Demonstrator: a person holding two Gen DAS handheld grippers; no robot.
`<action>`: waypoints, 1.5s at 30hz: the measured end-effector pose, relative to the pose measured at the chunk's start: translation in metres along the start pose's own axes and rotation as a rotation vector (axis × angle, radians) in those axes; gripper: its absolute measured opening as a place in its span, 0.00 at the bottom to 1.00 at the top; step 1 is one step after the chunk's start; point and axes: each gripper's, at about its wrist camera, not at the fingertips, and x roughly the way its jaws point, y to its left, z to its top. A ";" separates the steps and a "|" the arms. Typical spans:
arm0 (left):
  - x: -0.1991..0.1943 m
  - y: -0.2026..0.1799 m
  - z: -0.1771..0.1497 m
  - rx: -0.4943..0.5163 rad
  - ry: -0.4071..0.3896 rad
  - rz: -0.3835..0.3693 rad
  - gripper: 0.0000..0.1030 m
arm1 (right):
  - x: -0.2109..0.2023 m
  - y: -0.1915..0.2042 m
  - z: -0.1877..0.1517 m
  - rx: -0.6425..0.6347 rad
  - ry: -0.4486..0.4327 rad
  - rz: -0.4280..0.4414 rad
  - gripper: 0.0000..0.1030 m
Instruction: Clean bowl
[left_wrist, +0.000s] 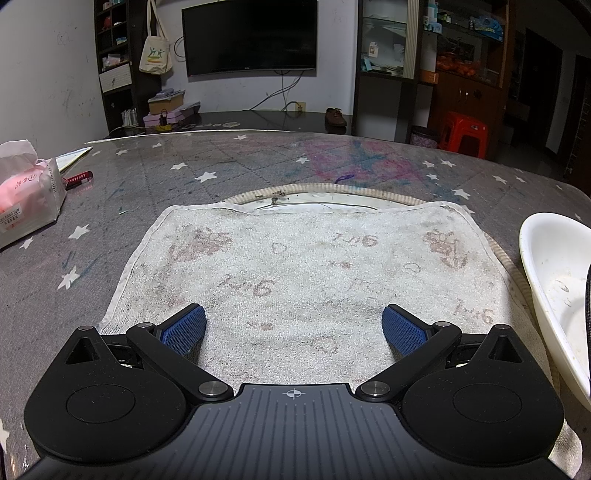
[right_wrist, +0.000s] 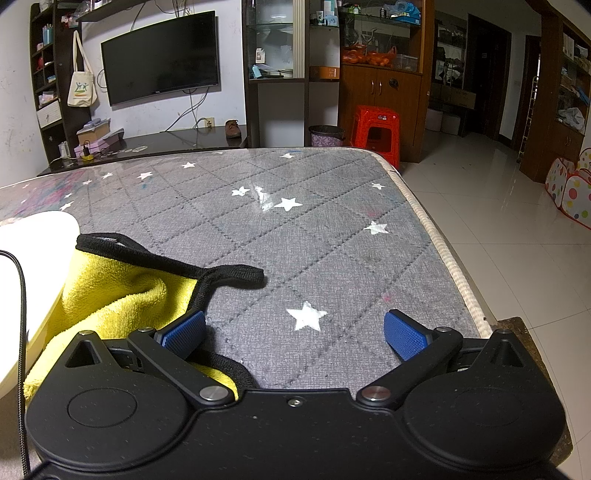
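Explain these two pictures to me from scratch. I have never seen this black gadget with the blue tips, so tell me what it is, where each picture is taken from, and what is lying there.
No robot here: a person holds a two-finger gripper in each hand, each with a camera looking along its blue pads.

The left gripper is open and empty above a stained white towel on a grey star-patterned table. A white bowl, marked with residue inside, is on its right; a tissue pack lies far left.

The right gripper is also open and empty. A yellow cloth with black edging lies by its left pad, beside the same bowl. Nothing is held.
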 end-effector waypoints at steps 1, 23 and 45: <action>0.000 0.000 0.000 0.000 0.000 0.000 1.00 | 0.000 0.000 0.000 0.000 0.000 0.000 1.00; 0.000 0.000 0.001 0.000 0.000 0.000 1.00 | 0.000 0.000 0.000 0.000 0.000 0.000 1.00; -0.001 0.000 0.000 0.000 0.000 0.000 1.00 | 0.000 0.000 0.000 0.000 0.000 0.000 1.00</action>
